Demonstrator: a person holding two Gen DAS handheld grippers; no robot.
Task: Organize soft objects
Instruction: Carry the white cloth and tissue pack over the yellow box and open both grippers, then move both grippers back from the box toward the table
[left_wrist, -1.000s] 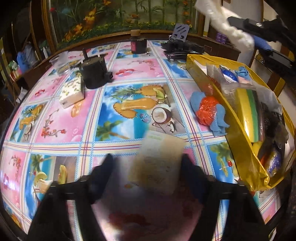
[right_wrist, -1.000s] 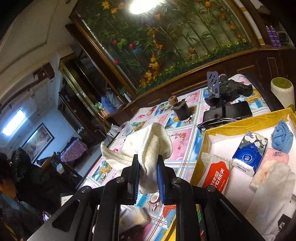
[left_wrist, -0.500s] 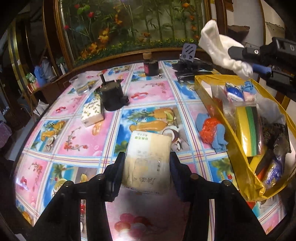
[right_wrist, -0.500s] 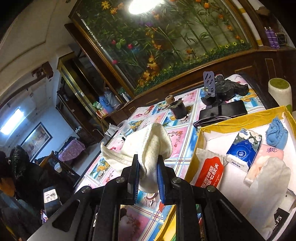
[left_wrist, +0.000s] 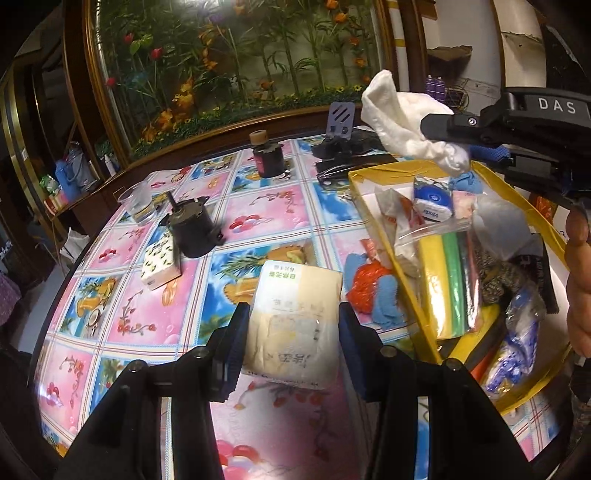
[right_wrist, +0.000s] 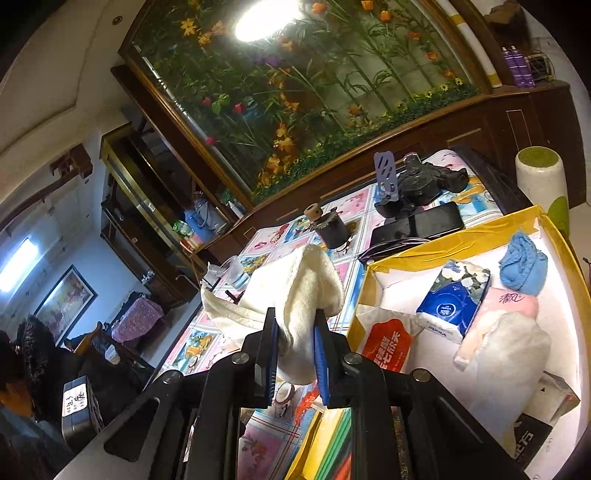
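Table (left_wrist: 280, 206) under its bright fruit-print cloth is lying beyond and below both sets of jaws, and it is serving you only as a sorting surface, since the soft things are being gathered off it. Right of your left jaws, and ahead and to the right of your right ones, the yellow bag (left_wrist: 373, 184) is standing open with its mouth up, so things can be dropped in from above; it is already holding tissue packs, a blue cloth and coloured sponges.

Your left gripper (left_wrist: 291, 328) is pinching the cream tissue pack (left_wrist: 295, 314) across its short sides, both pads pressing on the wrapper. That grip is keeping the pack flat and its long axis running away from you, which I judge is making it easy to slide into the bag. The pack looks to be off the cloth, just left of the bag's near wall.

Your right gripper (right_wrist: 295, 354) is pressed almost together on the white towel (right_wrist: 295, 291), which is bunching up above the jaws and drooping to their left. You are holding it near the bag's far left corner, probably waiting to drop it.

Between your left jaws and the bag wall, an orange scrubber on a blue cloth (left_wrist: 369, 291) is lying on the table, not yet collected.
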